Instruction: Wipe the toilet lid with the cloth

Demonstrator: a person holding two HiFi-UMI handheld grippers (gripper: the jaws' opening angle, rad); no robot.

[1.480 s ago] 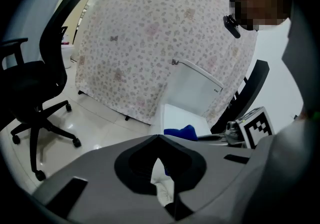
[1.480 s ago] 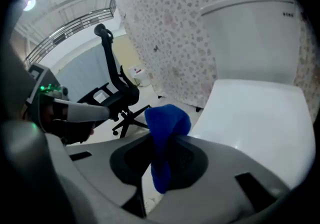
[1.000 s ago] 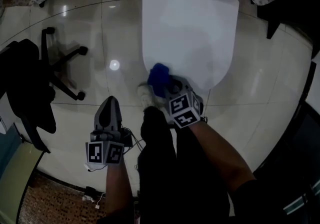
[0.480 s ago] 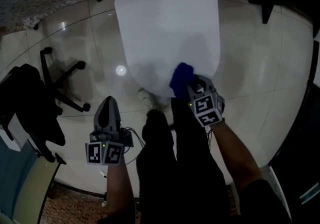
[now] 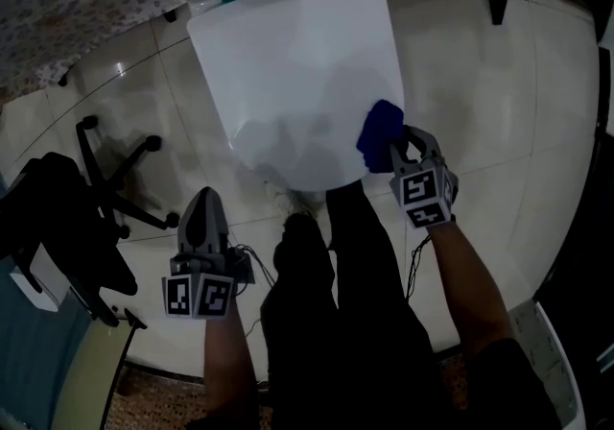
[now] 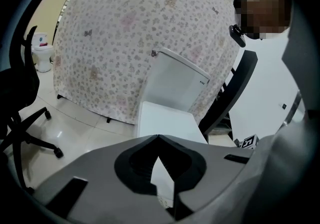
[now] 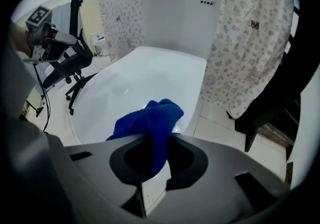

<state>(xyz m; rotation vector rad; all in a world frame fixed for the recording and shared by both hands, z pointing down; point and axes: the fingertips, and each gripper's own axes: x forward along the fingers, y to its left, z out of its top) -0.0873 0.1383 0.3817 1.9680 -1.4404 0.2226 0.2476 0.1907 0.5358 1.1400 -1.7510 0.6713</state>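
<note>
Presently right gripper (image 5: 395, 152) holds cloth (image 5: 380, 131) on toilet lid (image 5: 297, 73).

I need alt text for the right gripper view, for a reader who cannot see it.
The right gripper holds a blue cloth between its jaws over the closed white toilet lid. A flowered curtain hangs behind.

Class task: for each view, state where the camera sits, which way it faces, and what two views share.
Head view: on the person's head, facing steeply down at the toilet lid; shows both forearms, legs, left tongs, right tongs.
Left gripper view: on the shut left tongs, facing the tank.
Right gripper view: on the right tongs, facing the blue cloth they clamp at the lid's edge; left tongs visible too.
Shared: all three show the lid.
</note>
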